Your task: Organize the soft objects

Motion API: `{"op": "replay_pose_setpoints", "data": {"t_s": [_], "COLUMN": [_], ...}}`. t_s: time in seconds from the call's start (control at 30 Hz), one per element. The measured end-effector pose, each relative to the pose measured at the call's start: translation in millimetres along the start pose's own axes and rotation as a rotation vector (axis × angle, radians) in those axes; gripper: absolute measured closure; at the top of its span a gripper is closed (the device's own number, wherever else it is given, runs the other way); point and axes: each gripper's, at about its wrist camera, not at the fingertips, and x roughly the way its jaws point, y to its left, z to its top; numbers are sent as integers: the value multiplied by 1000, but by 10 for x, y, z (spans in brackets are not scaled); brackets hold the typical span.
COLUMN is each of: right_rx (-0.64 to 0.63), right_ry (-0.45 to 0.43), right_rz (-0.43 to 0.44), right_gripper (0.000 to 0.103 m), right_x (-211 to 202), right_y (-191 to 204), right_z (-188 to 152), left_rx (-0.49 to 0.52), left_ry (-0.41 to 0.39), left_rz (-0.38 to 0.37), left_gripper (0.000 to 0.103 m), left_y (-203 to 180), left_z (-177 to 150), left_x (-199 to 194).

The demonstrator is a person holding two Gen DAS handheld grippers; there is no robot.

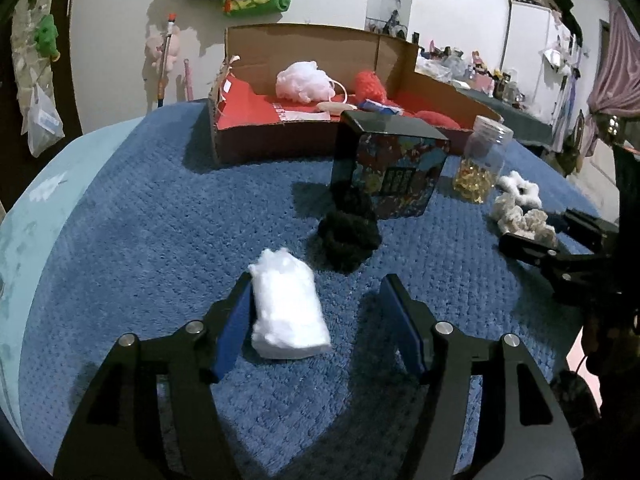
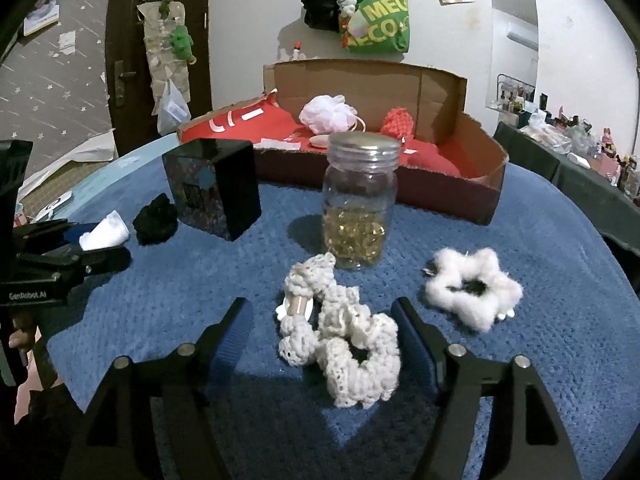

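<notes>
On the blue textured worktop (image 1: 160,208) I see the cardboard box (image 2: 440,92) already holding soft things, its near wall partly hidden by the jar (image 2: 362,204), while my left hand-held gripper (image 1: 316,320) stands open around the white pad (image 1: 286,308) and my right hand-held gripper (image 2: 324,336) open around the cream scrunchies (image 2: 344,336).

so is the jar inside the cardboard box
No, the jar stands on the blue mat in front of the cardboard box, outside its front wall.
</notes>
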Motion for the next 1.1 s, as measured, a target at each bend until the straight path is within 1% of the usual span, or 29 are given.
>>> {"op": "replay_pose_setpoints", "data": {"t_s": [0.03, 0.07, 0.1, 0.13, 0.17, 0.2, 0.27, 0.37, 0.5, 0.6, 0.73, 0.87, 1.03, 1.1], "right_rx": [2, 7, 14, 25, 34, 37, 33, 42, 32, 34, 26, 34, 44, 40], "right_ry": [1, 2, 0, -1, 0, -3, -8, -19, -45, -53, -57, -49, -27, -21], "right_rz": [4, 9, 18, 35, 48, 53, 54, 82, 85, 108, 102, 88, 61, 47], "right_gripper": [42, 47, 50, 56, 61, 65, 76, 77, 77, 77, 77, 77, 77, 77], "right_x": [5, 10, 10, 6, 5, -2, -27, -77, -151, -196, -227, -254, -281, -301], "right_y": [-7, -17, -30, -48, -66, -68, -62, -50, -2, 24, 41, -16, -144, -206], "right_z": [-6, -11, -16, -23, -30, -38, -53, -59, -49, -33, -17, -14, 50, 97], "left_rx": [-4, -8, -8, -9, -11, -15, -27, -30, 3, 21, 33, 28, 25, 34], "left_ry": [-3, -9, -13, -14, -13, -12, -22, -34, -59, -61, -58, -50, -34, -27], "left_rz": [-1, -2, -5, -2, 3, 4, -9, -34, -59, -77, -96, -87, -60, -39], "left_gripper": [60, 72, 73, 75, 87, 89, 89, 89, 89, 89, 89, 89, 89, 89], "left_y": [1, -1, -8, -13, -16, -17, -14, -48, -192, -278, -365, -355, -266, -230], "left_z": [0, -2, -4, -8, -10, -15, -11, 9, 45, 65, 87, 113, 212, 274], "left_x": [0, -4, -2, 0, 5, 7, -19, -83, -169, -172, -135, -119, -145, -161]}}
